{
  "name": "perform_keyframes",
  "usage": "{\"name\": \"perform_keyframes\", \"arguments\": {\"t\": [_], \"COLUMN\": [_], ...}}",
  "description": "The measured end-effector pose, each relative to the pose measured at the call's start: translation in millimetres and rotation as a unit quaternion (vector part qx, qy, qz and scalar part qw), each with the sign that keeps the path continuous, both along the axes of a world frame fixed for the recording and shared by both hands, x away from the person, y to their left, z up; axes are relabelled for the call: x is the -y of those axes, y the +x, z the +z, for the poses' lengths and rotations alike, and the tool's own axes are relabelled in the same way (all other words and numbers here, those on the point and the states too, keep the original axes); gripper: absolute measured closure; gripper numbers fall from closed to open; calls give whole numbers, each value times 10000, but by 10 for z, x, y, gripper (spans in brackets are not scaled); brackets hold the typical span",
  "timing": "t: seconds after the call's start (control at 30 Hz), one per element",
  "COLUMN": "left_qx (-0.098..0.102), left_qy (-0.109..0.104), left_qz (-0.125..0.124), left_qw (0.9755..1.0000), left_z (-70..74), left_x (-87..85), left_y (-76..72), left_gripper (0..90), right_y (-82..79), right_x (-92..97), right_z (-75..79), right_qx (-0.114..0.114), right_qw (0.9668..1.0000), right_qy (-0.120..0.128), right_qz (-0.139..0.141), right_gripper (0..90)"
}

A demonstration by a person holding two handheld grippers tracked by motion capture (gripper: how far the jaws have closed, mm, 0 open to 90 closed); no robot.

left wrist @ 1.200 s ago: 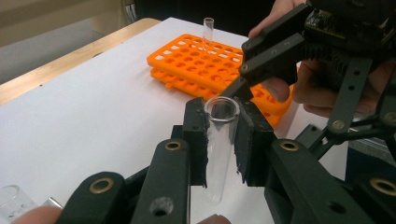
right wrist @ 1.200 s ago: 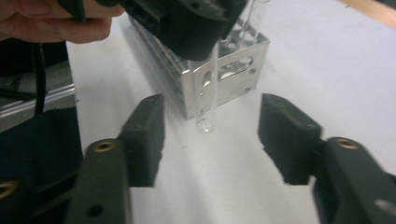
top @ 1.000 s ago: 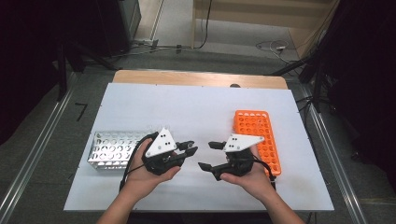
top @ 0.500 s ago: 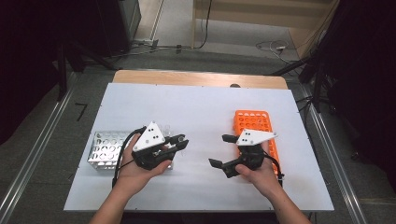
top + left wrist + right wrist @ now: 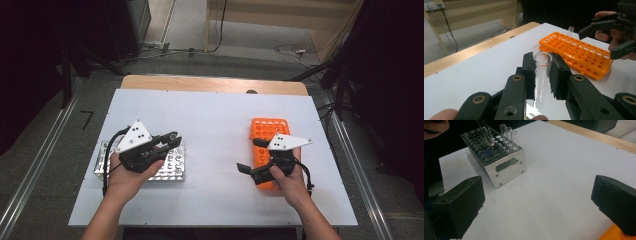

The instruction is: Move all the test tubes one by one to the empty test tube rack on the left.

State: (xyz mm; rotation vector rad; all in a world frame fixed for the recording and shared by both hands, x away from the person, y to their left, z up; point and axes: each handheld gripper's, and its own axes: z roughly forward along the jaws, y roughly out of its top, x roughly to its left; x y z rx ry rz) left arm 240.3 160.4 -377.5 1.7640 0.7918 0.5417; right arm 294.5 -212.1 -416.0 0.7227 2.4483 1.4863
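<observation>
The left gripper (image 5: 541,72) is clamped on a clear test tube (image 5: 541,77), held upright between its pads with the rim just above the pad tops. This gripper hangs over the metal rack (image 5: 170,167), and the tube's rounded bottom sits above the rack's holes (image 5: 489,142).

Procedure for seating the tube:
1. Keep the tube vertical; a tilt is likely to catch the hole's edge.
2. Centre the tube bottom over a free hole, clear of the tubes already standing at the rack's end (image 5: 506,135).
3. Lower slowly until the tube bears, then release.

The right gripper (image 5: 255,156) stands wide open and empty, its jaws having just been opening, beside the orange rack (image 5: 267,132), where one tube stands (image 5: 570,31).
</observation>
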Motion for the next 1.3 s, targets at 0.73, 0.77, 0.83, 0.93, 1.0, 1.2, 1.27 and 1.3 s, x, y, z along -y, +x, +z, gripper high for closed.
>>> {"name": "perform_keyframes", "arguments": {"t": [0.73, 0.77, 0.83, 0.93, 1.0, 1.2, 1.27, 1.3], "left_qx": [45, 45, 21, -13, -49, -123, -145, -151], "left_qy": [-4, 8, 54, 160, 169, 214, 212, 221], "left_qz": [847, 883, 958, 1093, 1153, 1206, 1204, 1202], "left_qw": [9964, 9961, 9954, 9939, 9932, 9924, 9924, 9924], "left_z": [-48, -59, -90, -154, -194, -311, -338, -350], "left_x": [-498, -508, -523, -529, -536, -514, -505, -498], "left_y": [98, 108, 130, 171, 196, 256, 269, 275], "left_gripper": [756, 756, 756, 756, 756, 756, 756, 756], "right_y": [106, 110, 116, 121, 124, 130, 130, 129], "right_x": [262, 272, 287, 302, 311, 325, 325, 325], "right_z": [9, 10, 11, 11, 11, 6, 5, 7], "right_qx": [22, 18, 16, 15, 10, 8, 8, 13], "right_qw": [9987, 9987, 9985, 9983, 9982, 9981, 9981, 9981], "right_qy": [80, 81, 89, 74, 95, 87, 81, 76], "right_qz": [-502, -507, -532, -581, -596, -616, -612, -616], "right_gripper": [0, 0, 0, 0, 0, 0, 0, 0]}}
